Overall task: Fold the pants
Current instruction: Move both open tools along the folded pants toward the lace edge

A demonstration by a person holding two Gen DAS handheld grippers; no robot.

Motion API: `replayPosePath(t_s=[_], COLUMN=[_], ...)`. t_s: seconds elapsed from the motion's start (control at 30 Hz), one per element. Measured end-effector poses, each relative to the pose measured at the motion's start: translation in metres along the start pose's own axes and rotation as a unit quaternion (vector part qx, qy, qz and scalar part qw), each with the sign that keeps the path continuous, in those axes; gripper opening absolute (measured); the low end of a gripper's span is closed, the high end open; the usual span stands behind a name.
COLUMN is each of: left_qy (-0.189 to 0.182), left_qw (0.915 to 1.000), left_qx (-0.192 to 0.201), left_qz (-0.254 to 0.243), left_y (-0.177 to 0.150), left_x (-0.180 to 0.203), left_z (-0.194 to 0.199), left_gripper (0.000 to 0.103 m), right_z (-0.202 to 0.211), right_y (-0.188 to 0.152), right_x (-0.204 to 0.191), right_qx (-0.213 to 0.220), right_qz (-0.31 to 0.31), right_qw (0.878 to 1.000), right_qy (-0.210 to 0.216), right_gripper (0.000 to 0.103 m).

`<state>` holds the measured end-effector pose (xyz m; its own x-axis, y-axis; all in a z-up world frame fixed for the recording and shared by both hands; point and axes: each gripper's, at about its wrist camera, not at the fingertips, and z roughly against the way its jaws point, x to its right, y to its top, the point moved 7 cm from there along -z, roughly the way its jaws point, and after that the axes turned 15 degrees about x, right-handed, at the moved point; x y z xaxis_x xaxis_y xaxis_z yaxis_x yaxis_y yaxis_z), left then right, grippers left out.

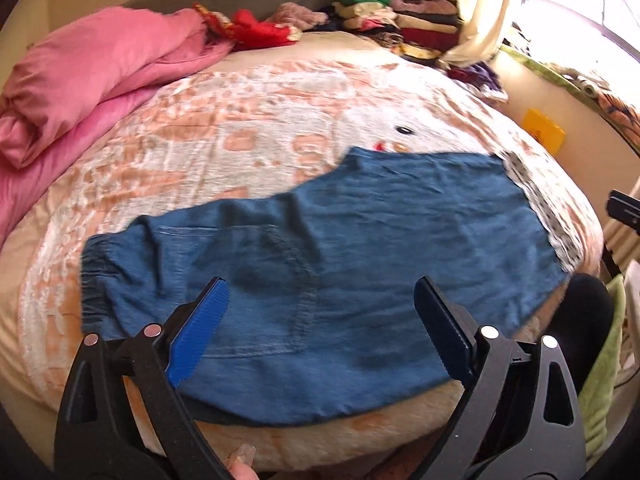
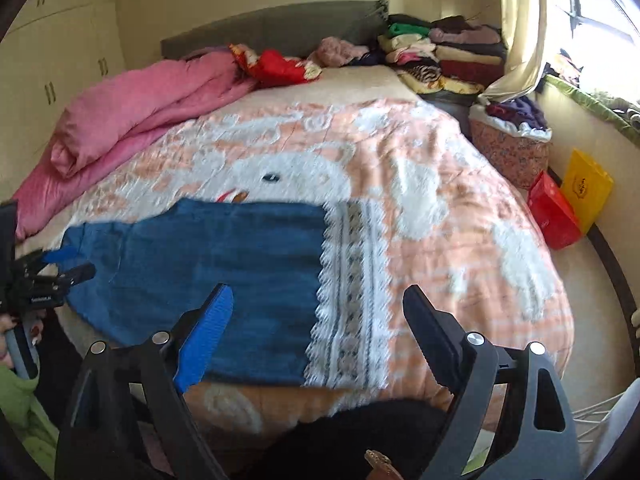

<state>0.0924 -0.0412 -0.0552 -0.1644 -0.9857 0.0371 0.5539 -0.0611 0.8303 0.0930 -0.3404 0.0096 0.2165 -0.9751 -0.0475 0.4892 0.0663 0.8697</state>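
The blue pants (image 1: 320, 264) lie flat on the bed's peach-and-white blanket (image 1: 248, 128), near its front edge, folded lengthwise with a back pocket facing up. The left tool (image 1: 320, 320) and right tool (image 2: 318, 332) both hover above them, jaws wide apart, gripping nothing.

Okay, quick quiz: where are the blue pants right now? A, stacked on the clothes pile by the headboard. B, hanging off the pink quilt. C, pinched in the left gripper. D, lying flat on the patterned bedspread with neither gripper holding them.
D: the blue pants lie spread on the patterned bedspread, and both the left gripper and right gripper are open and empty above them.
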Motion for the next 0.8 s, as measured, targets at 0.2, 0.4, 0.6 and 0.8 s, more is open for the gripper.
replayPosePath(t_s=[0.2,0.4,0.6,0.8], left_qy=[-0.033,-0.039,-0.048,-0.068], left_qw=[0.9982,0.9936,0.9933,0.9944], left_qx=[-0.038,-0.09,-0.09,-0.07], left_qz=[-0.032,-0.055,-0.055,-0.041], left_y=[-0.03,-0.072,-0.074,-0.063], left_x=[0.033,0.049,0.051,0.053], left_z=[-0.009,-0.021,-0.02,-0.012], left_gripper=[0.087,0.087,0.089,0.089], right_z=[-0.014,-0.032,-0.046,-0.04], right_y=[-0.039,-0.06,-0.088,-0.082], right_x=[-0.017,-0.02,-0.003,-0.006], right_qx=[-0.047,-0.082,-0.129,-0.118], right_qz=[0.0,-0.009,-0.056,-0.048], right_qw=[0.999,0.997,0.99,0.992], right_qy=[0.013,0.011,0.001,-0.001], right_gripper=[0.086,0.085,0.081,0.081])
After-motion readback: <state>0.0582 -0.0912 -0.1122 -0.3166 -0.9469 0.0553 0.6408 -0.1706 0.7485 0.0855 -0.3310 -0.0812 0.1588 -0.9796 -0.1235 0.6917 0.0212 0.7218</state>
